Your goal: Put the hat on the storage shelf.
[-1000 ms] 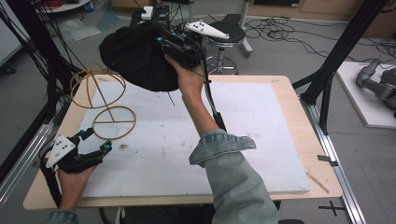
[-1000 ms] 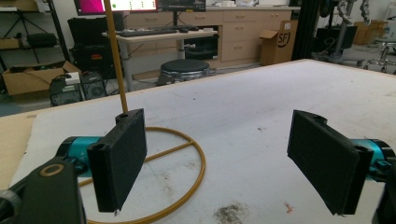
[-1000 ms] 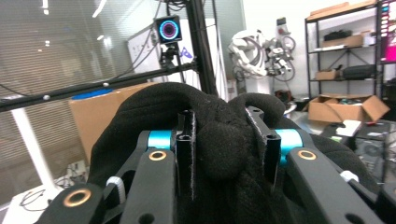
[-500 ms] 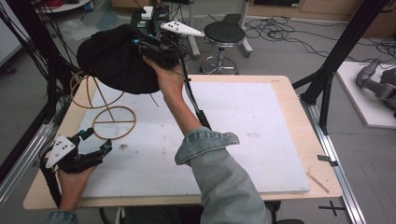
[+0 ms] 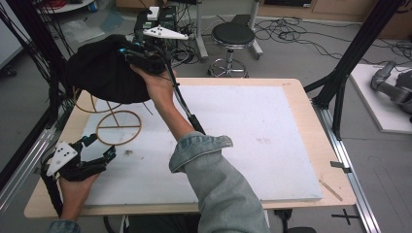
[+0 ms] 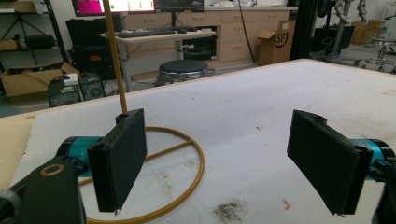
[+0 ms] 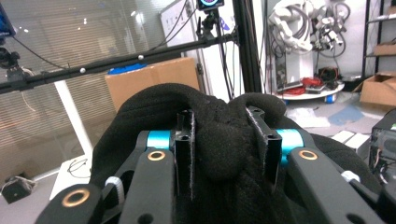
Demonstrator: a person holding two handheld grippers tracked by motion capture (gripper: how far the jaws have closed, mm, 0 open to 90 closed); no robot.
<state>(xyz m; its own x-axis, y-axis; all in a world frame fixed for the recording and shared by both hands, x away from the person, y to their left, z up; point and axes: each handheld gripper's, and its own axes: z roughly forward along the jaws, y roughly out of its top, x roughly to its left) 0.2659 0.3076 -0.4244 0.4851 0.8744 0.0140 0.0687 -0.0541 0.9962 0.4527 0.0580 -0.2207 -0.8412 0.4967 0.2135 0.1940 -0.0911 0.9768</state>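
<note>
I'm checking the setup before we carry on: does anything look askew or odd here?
Nothing looks damaged. The right tongs are shut on a fold of the black knit hat, held over the gold wire stand. The left tongs rest open beside its base ring. One dark smudge marks the white mat.

High view: fixed above the person's side, facing forward and down; takes in the whole tabletop point(image 5: 272, 131), the floor beyond it and a stool point(image 5: 233, 35).
Left gripper view: rides on the left hand-held gripper point(image 6: 219, 163), low and close over the tabletop, facing across it toward desks and monitors at the far wall.
Right gripper view: rides on the right hand-held gripper point(image 7: 229, 140), raised, very near a black knit cloth point(image 7: 224, 116), facing a glass partition.
Shared, high and left: wire stand ring point(image 5: 118, 127) point(image 6: 187, 186), stool.
Shared, high and right: the cloth point(image 5: 104, 73).
</note>
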